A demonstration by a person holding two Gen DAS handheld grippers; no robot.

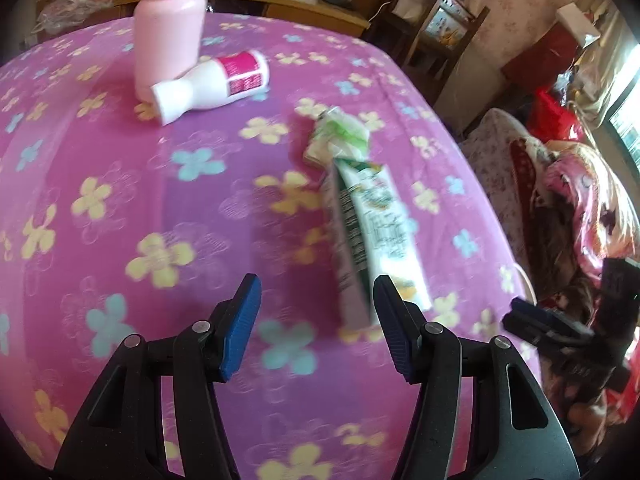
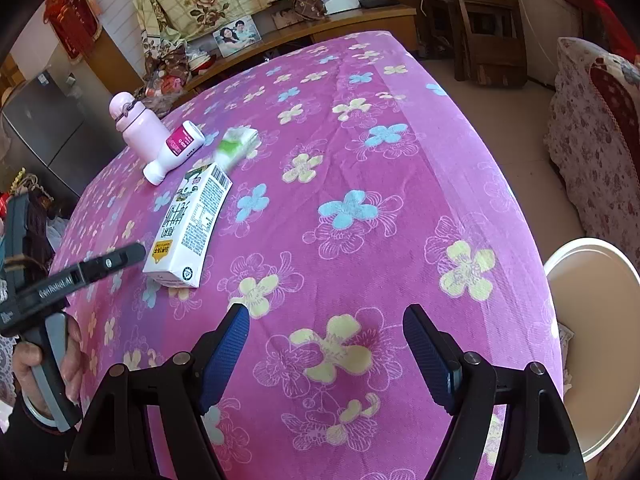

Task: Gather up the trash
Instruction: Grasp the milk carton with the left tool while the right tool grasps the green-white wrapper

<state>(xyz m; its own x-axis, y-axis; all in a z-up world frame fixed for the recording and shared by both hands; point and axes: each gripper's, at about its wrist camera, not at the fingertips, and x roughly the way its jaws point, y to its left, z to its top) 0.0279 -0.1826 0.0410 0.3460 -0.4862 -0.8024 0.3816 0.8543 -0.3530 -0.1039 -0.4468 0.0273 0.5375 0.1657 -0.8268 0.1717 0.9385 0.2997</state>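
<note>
A white and green drink carton (image 1: pixel 372 236) lies flat on the pink flowered cloth (image 1: pixel 120 200). My left gripper (image 1: pixel 316 320) is open, low over the cloth, its right finger beside the carton's near end. A crumpled green and white wrapper (image 1: pixel 340 136) lies just beyond the carton. A white bottle with a pink label (image 1: pixel 212 86) lies on its side farther back. In the right wrist view the carton (image 2: pixel 188 228), wrapper (image 2: pixel 236 146) and bottle (image 2: pixel 174 152) sit at the left. My right gripper (image 2: pixel 326 344) is open and empty over bare cloth (image 2: pixel 360 160). The left gripper (image 2: pixel 96 266) shows beside the carton.
A pink flask (image 1: pixel 168 36) stands upright behind the white bottle, also in the right wrist view (image 2: pixel 136 124). A white bin (image 2: pixel 596 360) stands on the floor by the table's right edge. Wooden chairs (image 2: pixel 480 20) and a flowered sofa (image 2: pixel 600 136) stand beyond.
</note>
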